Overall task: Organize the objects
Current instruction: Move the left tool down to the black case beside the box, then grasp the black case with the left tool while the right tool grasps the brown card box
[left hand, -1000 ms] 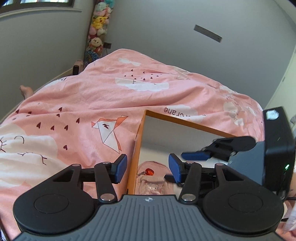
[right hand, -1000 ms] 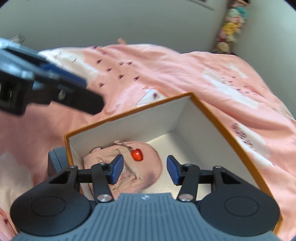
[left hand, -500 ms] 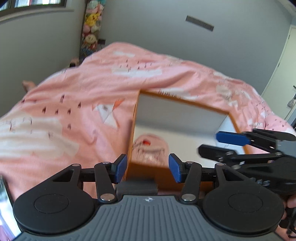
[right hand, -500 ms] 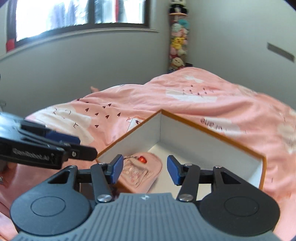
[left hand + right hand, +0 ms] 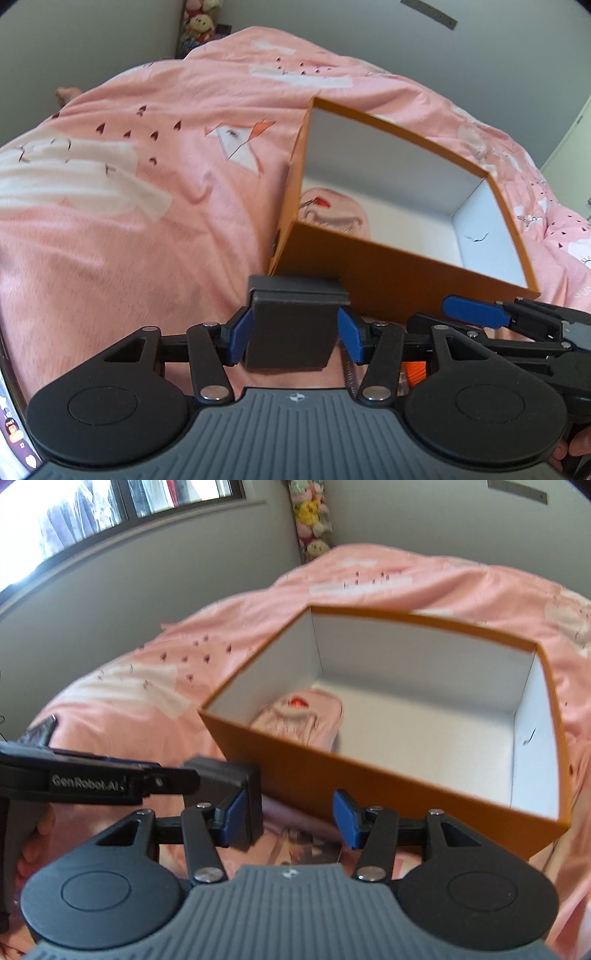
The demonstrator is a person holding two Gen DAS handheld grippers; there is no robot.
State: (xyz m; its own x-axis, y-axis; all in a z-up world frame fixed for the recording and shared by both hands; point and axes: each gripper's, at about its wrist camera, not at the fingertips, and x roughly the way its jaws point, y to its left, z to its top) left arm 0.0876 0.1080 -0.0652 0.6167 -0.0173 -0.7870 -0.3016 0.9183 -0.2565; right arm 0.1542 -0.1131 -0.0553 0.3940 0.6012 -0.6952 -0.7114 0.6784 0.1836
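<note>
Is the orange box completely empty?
No. In the right wrist view a pink cloth item lies in the near-left corner of the orange box.

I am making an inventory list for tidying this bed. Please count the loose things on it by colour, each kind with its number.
Orange cardboard box with white inside: 1
Pink fabric item with a red spot, lying inside the box: 1
Dark grey, box-shaped case, between the left gripper fingers, outside the box: 1
Total: 3
</note>
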